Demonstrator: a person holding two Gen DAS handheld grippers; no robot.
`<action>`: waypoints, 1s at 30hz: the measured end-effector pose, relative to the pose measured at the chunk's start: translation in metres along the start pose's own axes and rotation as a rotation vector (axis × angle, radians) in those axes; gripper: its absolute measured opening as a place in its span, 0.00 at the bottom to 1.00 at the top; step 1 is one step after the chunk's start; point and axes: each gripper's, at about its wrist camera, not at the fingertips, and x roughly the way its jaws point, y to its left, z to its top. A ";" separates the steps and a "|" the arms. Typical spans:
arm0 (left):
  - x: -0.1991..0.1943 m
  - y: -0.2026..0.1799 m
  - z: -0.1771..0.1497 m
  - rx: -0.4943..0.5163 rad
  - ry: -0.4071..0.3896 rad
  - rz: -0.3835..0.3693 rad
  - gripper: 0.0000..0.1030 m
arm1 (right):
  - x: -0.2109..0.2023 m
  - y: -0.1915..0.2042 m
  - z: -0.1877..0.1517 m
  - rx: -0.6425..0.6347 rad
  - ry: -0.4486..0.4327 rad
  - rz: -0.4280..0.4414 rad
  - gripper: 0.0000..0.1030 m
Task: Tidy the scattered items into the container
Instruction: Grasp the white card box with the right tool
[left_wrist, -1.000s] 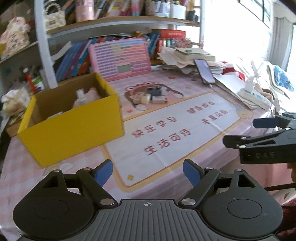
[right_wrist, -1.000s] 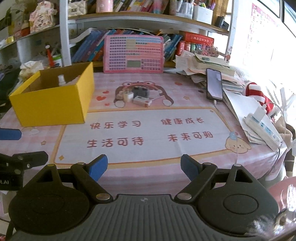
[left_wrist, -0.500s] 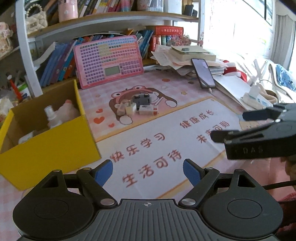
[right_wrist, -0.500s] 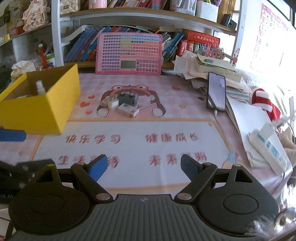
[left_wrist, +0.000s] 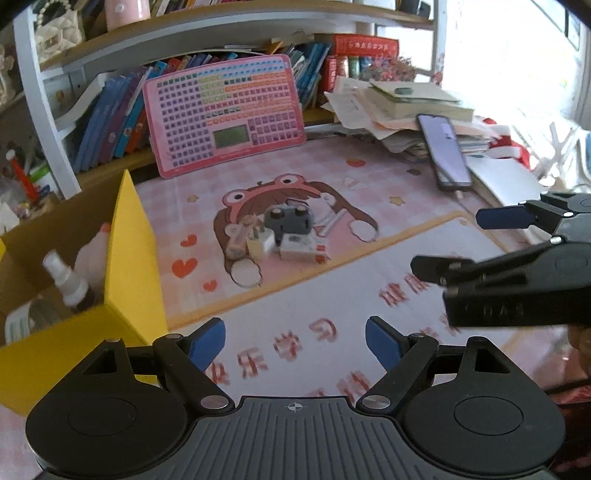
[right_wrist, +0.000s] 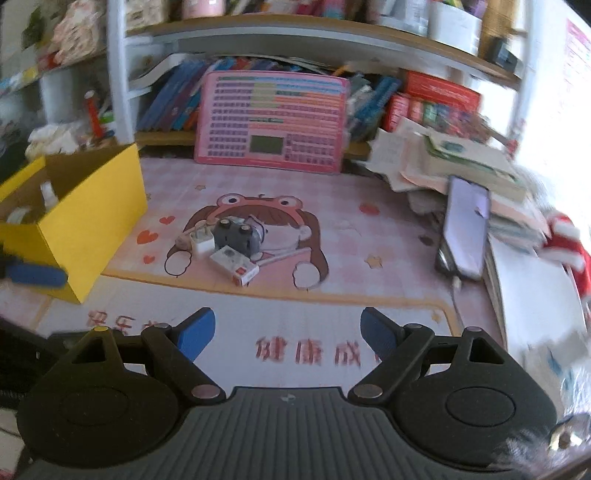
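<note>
A small heap of items lies on the cartoon figure of the pink desk mat: a grey adapter (left_wrist: 290, 219) (right_wrist: 236, 236), a white plug (left_wrist: 260, 243) (right_wrist: 202, 242) and a white box with a red label (left_wrist: 301, 251) (right_wrist: 234, 266). To the left, the yellow cardboard box (left_wrist: 129, 258) (right_wrist: 92, 221) holds a spray bottle (left_wrist: 68, 280). My left gripper (left_wrist: 295, 341) hangs open over the mat, short of the heap. My right gripper (right_wrist: 287, 332) is also short of it. Its jaws are closing slightly with nothing between them.
A pink key-chart board (left_wrist: 225, 114) leans against the bookshelf behind the heap. A phone (left_wrist: 445, 151) rests on a pile of books and papers (left_wrist: 406, 99) at the right. White sheets (right_wrist: 532, 295) cover the right edge of the desk.
Both grippers have moved forward over the mat toward the heap, which now looks larger and nearer. The yellow box has slid toward the left edge of both views.
</note>
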 end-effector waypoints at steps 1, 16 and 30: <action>0.006 0.000 0.004 -0.003 0.004 0.016 0.83 | 0.007 0.000 0.001 -0.021 -0.003 0.010 0.81; 0.060 0.009 0.026 -0.086 0.026 0.174 0.83 | 0.119 -0.013 0.038 -0.028 0.091 0.293 0.46; 0.081 0.013 0.033 -0.096 0.069 0.228 0.82 | 0.173 -0.008 0.050 -0.090 0.130 0.468 0.36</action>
